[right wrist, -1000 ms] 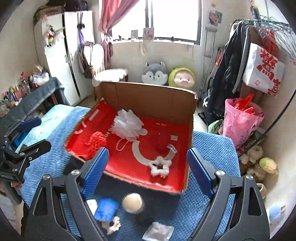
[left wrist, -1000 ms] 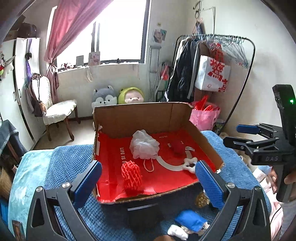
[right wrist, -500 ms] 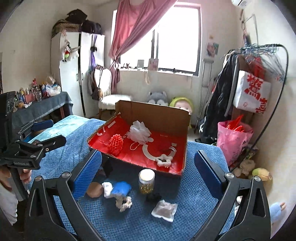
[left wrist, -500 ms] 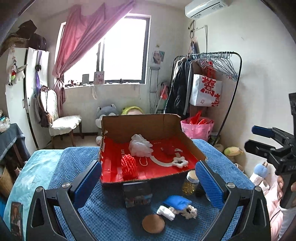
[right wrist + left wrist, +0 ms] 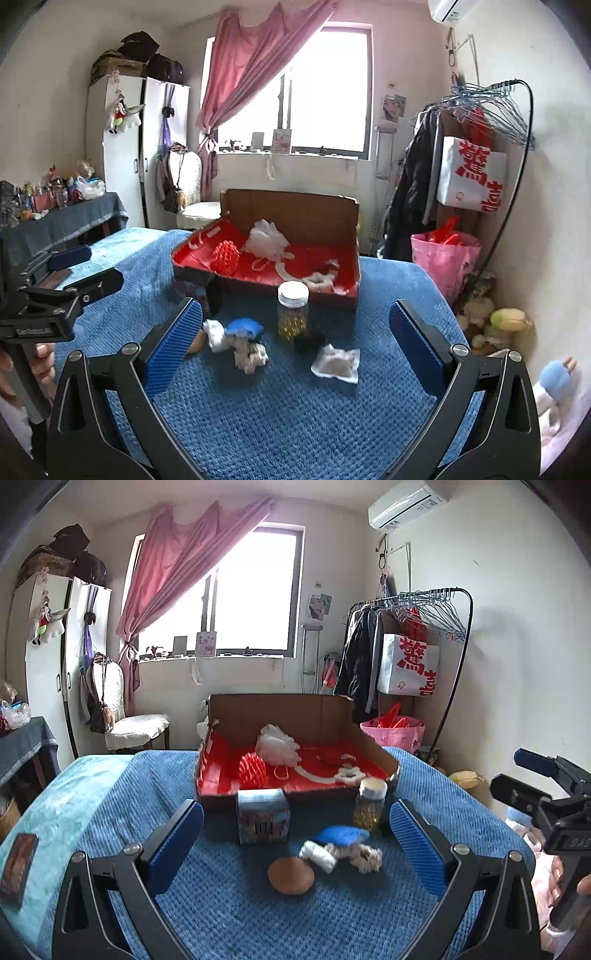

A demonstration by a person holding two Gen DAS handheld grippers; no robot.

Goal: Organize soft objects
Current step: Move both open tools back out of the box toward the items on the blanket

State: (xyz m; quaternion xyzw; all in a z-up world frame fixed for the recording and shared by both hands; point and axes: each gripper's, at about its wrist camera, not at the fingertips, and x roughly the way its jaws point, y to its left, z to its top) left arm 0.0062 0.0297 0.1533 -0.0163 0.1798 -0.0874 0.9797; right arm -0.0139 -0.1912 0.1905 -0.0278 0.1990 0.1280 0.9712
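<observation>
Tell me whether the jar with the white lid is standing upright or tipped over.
Upright. The jar stands on the blue blanket before the box, white lid on top.

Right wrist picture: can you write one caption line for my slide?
Open right gripper faces a capsule jar, blue pouch and rope toy on the blue blanket, before a red-lined box.

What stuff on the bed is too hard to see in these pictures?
- Right wrist view: the brown round thing is mostly hidden behind the right hand-held gripper's finger.
- Right wrist view: the patterned box is dark and half covered by the cardboard tray.
- Left wrist view: the red soft item blends into the tray's red lining.
- Left wrist view: the card is too blurred to read.
</observation>
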